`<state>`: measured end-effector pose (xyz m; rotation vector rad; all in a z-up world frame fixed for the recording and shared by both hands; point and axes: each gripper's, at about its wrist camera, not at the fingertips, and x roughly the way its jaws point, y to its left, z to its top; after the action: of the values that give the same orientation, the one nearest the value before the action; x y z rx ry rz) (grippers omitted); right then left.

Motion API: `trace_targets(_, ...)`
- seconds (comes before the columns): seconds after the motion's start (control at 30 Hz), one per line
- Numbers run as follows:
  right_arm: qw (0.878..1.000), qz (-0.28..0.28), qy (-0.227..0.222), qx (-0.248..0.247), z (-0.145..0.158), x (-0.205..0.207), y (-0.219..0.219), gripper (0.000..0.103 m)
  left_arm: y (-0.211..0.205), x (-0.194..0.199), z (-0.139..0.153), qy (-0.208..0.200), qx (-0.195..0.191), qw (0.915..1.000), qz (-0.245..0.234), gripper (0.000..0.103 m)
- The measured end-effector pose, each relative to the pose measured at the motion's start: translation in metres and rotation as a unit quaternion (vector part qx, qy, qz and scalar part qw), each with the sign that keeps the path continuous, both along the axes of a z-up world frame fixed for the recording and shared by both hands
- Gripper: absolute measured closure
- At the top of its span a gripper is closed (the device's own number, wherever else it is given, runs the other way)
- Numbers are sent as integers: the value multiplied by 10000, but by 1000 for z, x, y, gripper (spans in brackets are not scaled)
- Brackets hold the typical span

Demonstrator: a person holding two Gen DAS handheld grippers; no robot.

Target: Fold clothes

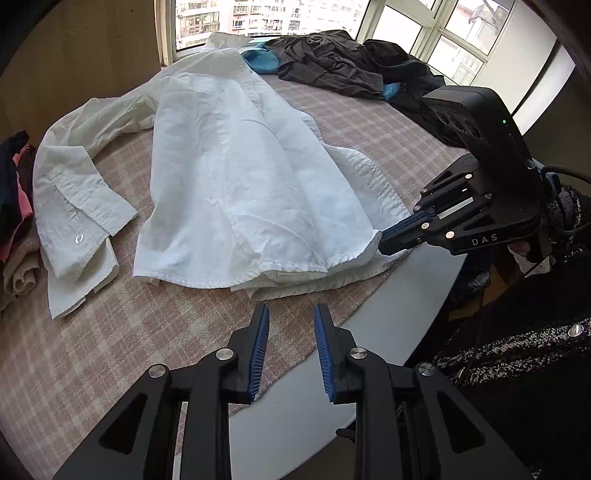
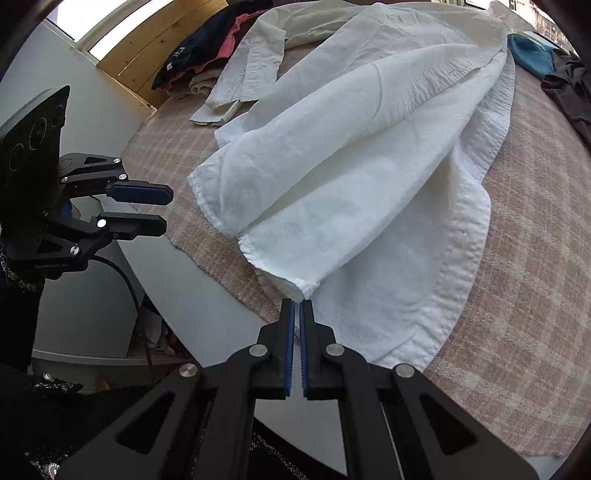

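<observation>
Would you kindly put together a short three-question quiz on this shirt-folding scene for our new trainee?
1. True or false: the right hand-held gripper is shut on the hem of the white shirt.
2. The left hand-held gripper is: A) open, holding nothing; B) shut on a sleeve; C) shut on the collar.
3. Fill in: the dark clothes lie at the far side near the ____.

Key: 1 true; 2 A; 3 window.

Two close, low wrist views from the table's (image 1: 399,317) near edge, both facing the white shirt (image 1: 236,177).
</observation>
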<state>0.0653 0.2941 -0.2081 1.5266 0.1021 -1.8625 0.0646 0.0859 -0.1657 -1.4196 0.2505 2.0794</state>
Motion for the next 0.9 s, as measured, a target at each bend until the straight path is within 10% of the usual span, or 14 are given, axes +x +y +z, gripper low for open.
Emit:
trace_targets(0.07, 9997, -25, 192, 164, 3, 3, 2, 99, -2, 0, -1, -11, 10, 10000, -22, 79)
trace_targets(0.2, 9990, -89, 394, 180, 8, 3, -1, 64, -3, -1, 0, -27, 46, 9999, -95, 79)
trace_targets(0.3, 9981, -83, 597, 100, 9, -2, -8, 64, -2, -1, 1, -13, 26, 9999, -160, 77)
trace_targets(0.4, 9991, -98, 402, 24, 3, -9, -12, 101, -3, -2, 1, -3, 28, 9998, -184, 77)
trace_targets(0.57, 9999, -62, 128, 32, 5, 0, -4, 101, -12, -6, -3, -10, -28, 9999, -115, 73)
trace_targets(0.67, 9989, 106, 392, 218, 10, 10, -4, 99, -20, -10, -12, -155, 54, 9999, -28, 72)
trace_targets(0.8, 9975, 107, 573, 394, 8, 9, -9, 63, -22, -16, -25, -314, 159, 9994, 27, 72)
trace_targets(0.9, 9976, 184, 552, 375, 2, 6, -15, 63, -19, -22, -33, -404, 231, 9989, 3, 72)
